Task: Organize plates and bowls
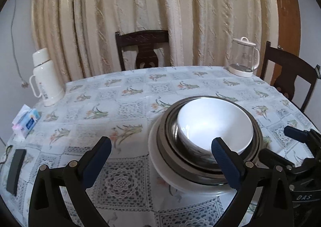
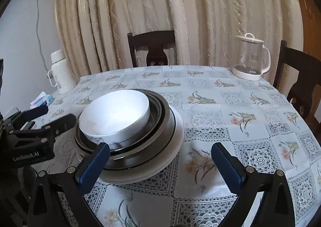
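The stack sits on the table (image 1: 130, 94), between the two grippers: one white bowl (image 1: 215, 124) nested in metal dishes (image 1: 170, 150), all resting on one white plate (image 1: 158, 166) at the bottom. The number of metal dishes is uncertain; their rims overlap, and at least two appear. The left gripper (image 1: 161, 146) has its jaws spread wide and holds nothing; its right fingertip lies just in front of the bowl's near rim, with the stack to the right of the jaw gap. The right gripper (image 2: 160, 153) is likewise spread wide and empty; its left fingertip lies just in front of the stack's near edge, with the stack to the left of the jaw gap. Contact between fingertips and stack cannot be confirmed. The table carries a floral and lace-pattern cloth (image 2: 230, 118). At the far left stands one white flask (image 1: 46, 78); at the far right, one glass kettle (image 2: 250, 58) on a white base. One tissue pack (image 1: 28, 120) and one dark flat object (image 1: 16, 170) lie at the left edge. Two dark wooden chairs (image 2: 152, 48) stand behind, before a cream curtain (image 1: 140, 6).
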{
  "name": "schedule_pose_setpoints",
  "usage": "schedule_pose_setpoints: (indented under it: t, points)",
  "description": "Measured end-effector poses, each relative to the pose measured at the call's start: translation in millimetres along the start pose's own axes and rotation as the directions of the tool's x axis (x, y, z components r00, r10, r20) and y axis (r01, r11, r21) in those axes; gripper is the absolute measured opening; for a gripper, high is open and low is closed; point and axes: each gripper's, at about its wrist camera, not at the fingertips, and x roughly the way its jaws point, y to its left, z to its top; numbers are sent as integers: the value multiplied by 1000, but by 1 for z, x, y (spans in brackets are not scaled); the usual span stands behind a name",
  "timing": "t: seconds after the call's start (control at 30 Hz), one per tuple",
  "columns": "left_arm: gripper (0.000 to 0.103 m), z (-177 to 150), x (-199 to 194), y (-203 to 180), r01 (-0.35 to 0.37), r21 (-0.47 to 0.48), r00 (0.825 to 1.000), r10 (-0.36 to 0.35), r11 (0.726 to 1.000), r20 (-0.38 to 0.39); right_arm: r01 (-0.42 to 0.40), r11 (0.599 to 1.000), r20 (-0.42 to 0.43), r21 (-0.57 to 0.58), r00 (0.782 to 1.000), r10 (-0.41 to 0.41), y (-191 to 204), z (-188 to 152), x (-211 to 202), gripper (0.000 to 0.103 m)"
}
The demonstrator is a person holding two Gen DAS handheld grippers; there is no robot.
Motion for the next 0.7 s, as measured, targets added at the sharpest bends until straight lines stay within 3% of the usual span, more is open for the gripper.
schedule_pose_setpoints:
  t: [0.27,0.7]
  points:
    - [100,-10,-2,-3,-28,18,1000,28,999,-6,10,1000,47,6,999,-11,4,-2,-9,103]
    - [100,-26,-4,0,-58,16,998,58,998,-12,-23,1000,-2,-12,1000,23,15,-7,-4,103]
